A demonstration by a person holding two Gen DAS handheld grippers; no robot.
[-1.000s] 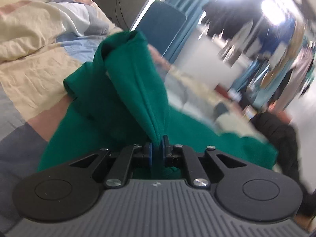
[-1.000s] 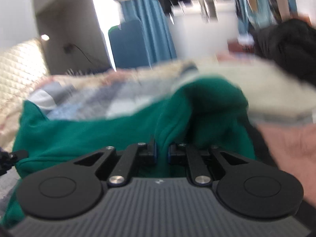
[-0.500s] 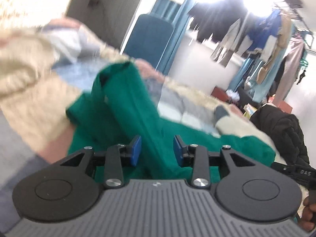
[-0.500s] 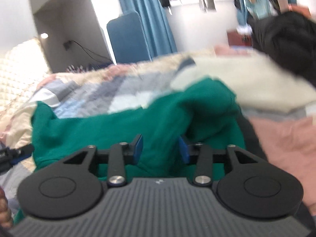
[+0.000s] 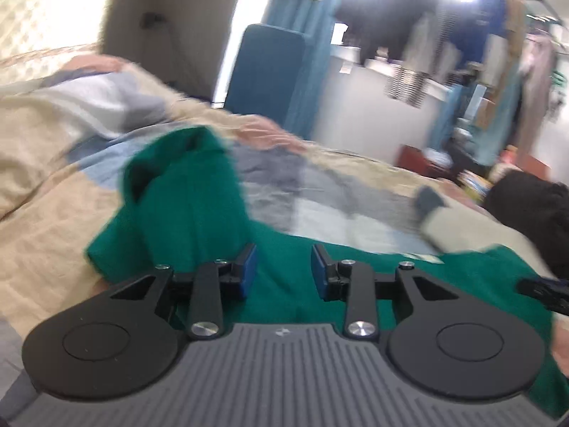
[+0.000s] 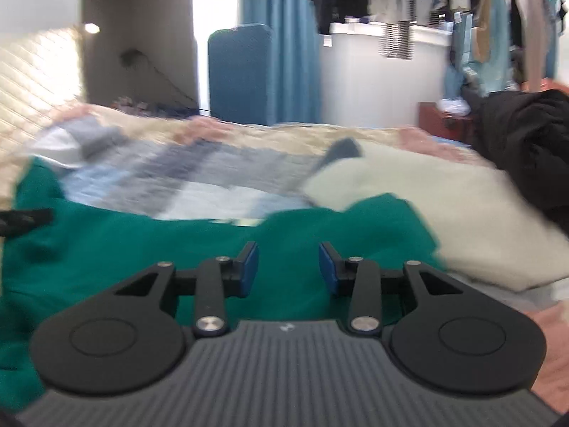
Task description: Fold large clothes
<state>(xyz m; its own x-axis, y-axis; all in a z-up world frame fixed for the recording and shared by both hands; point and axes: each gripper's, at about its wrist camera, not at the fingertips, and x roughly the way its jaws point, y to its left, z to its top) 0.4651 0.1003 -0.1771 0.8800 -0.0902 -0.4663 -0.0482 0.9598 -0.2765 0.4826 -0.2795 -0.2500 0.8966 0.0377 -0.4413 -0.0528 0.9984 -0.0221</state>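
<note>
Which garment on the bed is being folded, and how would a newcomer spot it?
Start at the bed's patchwork quilt of cream, blue and pink panels. On its near side, directly ahead of both grippers, lies a plain emerald-green knit garment. It is the only green item; its neighbours are a cream cloth and a black padded jacket.

Right tool jaws parted, just opened, nothing pinched; green garment lies beneath on patchwork quilt. Cream blanket right, black jacket beyond.
</note>
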